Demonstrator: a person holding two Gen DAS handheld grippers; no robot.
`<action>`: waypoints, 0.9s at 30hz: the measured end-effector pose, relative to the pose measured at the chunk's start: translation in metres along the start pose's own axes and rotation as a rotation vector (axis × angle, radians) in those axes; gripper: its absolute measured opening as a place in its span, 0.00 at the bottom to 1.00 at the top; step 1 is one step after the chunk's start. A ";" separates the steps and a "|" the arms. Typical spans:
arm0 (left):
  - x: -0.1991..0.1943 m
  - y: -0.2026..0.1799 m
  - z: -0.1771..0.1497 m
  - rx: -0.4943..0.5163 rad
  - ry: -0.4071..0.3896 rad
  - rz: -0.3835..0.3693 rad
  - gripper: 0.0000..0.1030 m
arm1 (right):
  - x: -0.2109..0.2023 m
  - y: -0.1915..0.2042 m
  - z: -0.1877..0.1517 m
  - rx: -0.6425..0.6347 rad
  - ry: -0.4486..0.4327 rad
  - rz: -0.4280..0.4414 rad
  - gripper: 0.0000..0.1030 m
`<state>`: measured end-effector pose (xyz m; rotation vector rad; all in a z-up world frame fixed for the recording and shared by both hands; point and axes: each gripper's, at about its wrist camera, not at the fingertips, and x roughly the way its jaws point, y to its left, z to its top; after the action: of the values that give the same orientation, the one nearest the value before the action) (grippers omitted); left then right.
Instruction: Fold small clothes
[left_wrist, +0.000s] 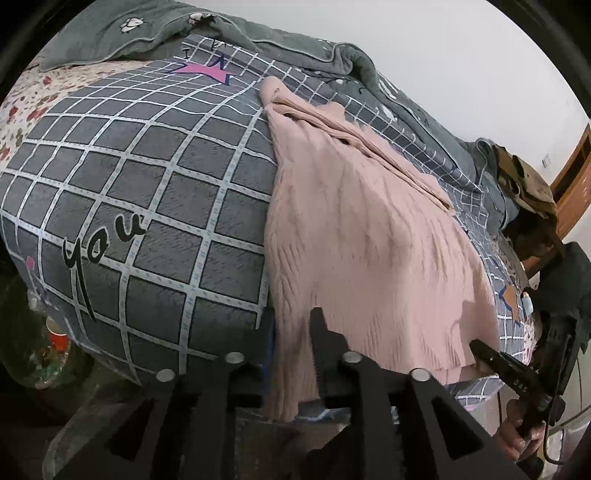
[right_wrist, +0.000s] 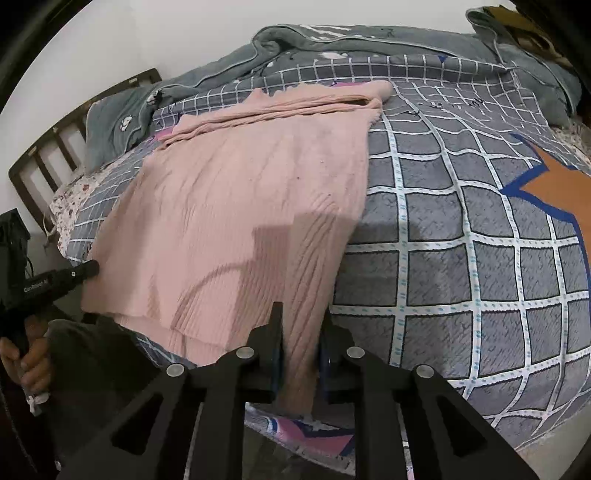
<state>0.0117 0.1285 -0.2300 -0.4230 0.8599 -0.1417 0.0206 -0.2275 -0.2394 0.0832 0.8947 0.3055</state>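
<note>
**Pink sweater: gripped at both hem corners**

The pink knit sweater (right_wrist: 240, 192) lies flat on the bed (right_wrist: 461, 266), hem overhanging the near edge. Right gripper (right_wrist: 300, 325) fingers pinch the right hem corner; left gripper (left_wrist: 295, 354) fingers narrow on the left corner. Judged soft, light, stretchy: hold at corners.

Home bedrm, big bed (right_wrist: 461, 258) w/ grey check cover, wood headboard (right_wrist: 55, 147) by white wall, soft green-grey blanket (left_wrist: 258, 40) bunched at back, flowery sheet (left_wrist: 33, 96) under it
</note>
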 end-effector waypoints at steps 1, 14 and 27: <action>0.002 -0.001 0.000 0.009 0.007 0.010 0.24 | 0.000 0.001 0.000 0.000 -0.001 -0.002 0.16; -0.035 -0.017 0.034 -0.029 -0.036 -0.122 0.07 | -0.047 -0.007 0.030 0.095 -0.098 0.159 0.05; -0.056 -0.042 0.143 -0.114 -0.157 -0.135 0.07 | -0.082 -0.012 0.128 0.232 -0.251 0.308 0.05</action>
<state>0.0857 0.1495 -0.0907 -0.5916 0.6869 -0.1826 0.0747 -0.2559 -0.0998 0.4681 0.6630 0.4659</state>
